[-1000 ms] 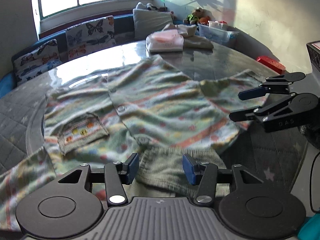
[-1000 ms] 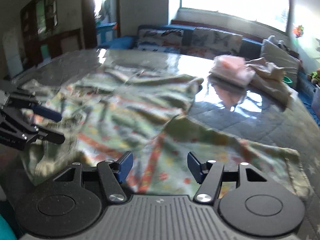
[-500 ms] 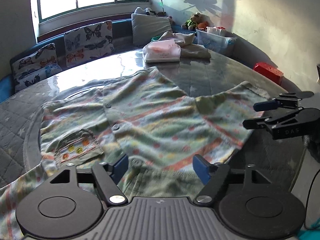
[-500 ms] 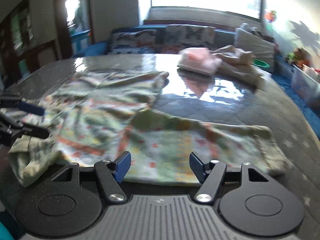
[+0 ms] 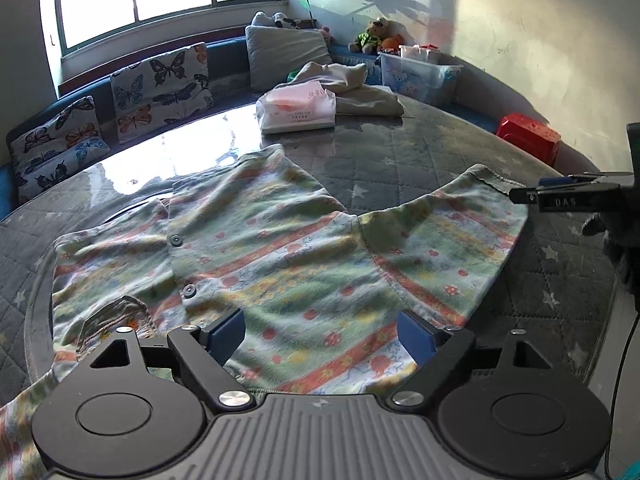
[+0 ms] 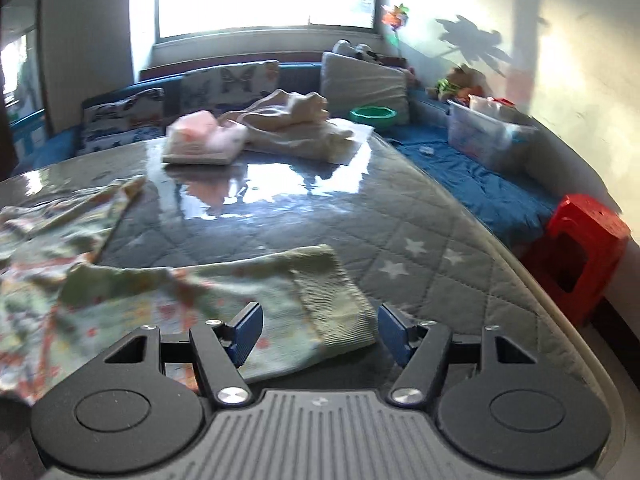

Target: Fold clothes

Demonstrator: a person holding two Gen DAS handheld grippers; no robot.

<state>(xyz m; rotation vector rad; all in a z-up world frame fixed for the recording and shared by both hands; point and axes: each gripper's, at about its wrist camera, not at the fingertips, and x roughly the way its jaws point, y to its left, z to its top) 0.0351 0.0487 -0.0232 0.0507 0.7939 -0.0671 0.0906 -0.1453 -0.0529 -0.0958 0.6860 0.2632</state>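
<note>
1. Leftmost, the left gripper [image 5: 320, 334] has its blue-padded fingers [image 5: 227, 334] spread wide and holding nothing, poised above the hem of the green striped, flower-printed button shirt [image 5: 280, 248].
2. Ahead of those fingers, the shirt lies spread flat on the grey quilted star-patterned table cover [image 5: 420, 168].
3. Further right, its ribbed-cuff sleeve [image 6: 332, 300] stretches toward the right gripper [image 6: 320, 330].
4. That gripper's fingers [image 6: 248, 326] are also wide apart, empty, with the cuff lying between and just beyond them.
5. Beyond both, a pink-and-white tissue pack [image 5: 298, 114] sits beside cream crumpled clothes [image 5: 360, 92].
</note>
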